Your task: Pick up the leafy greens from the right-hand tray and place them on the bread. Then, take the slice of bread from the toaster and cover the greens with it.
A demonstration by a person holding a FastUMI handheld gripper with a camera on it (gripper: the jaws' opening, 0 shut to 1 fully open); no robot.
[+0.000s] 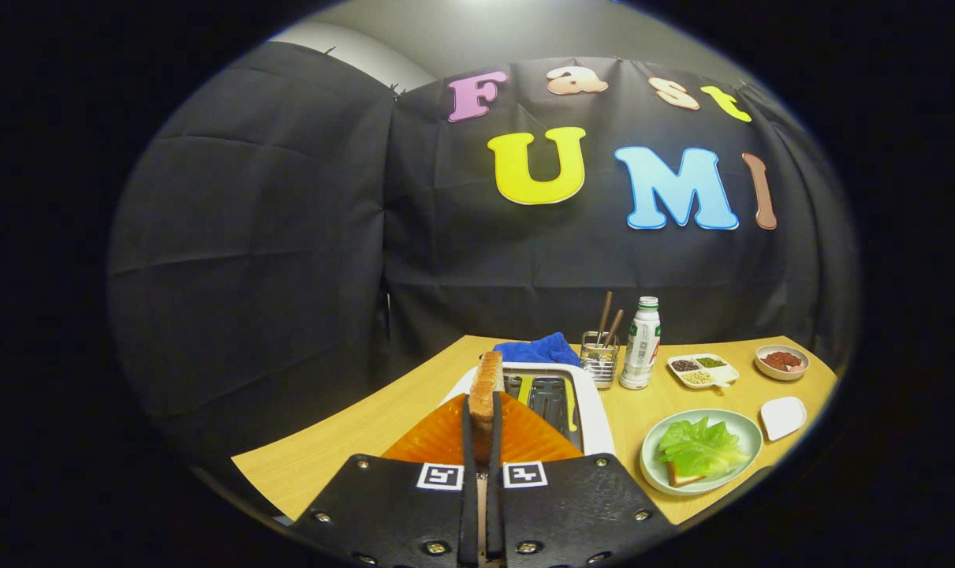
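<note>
My gripper (482,430) is shut on a toasted slice of bread (486,385), held upright edge-on between both fingers, above the white toaster (595,418). The toaster's slots (548,398) lie just beyond and to the right of the slice. To the right of the toaster sits a pale green plate (745,430) with leafy greens (699,448) lying on another bread slice (682,476), whose corner peeks out beneath the leaves.
Behind the toaster lie a blue cloth (542,349), a wire holder with chopsticks (600,356) and a white bottle (641,343). Further right stand a divided dish of beans (702,369), a small bowl (781,361) and a white square dish (783,416). The wooden table (343,442) ends near the fingers.
</note>
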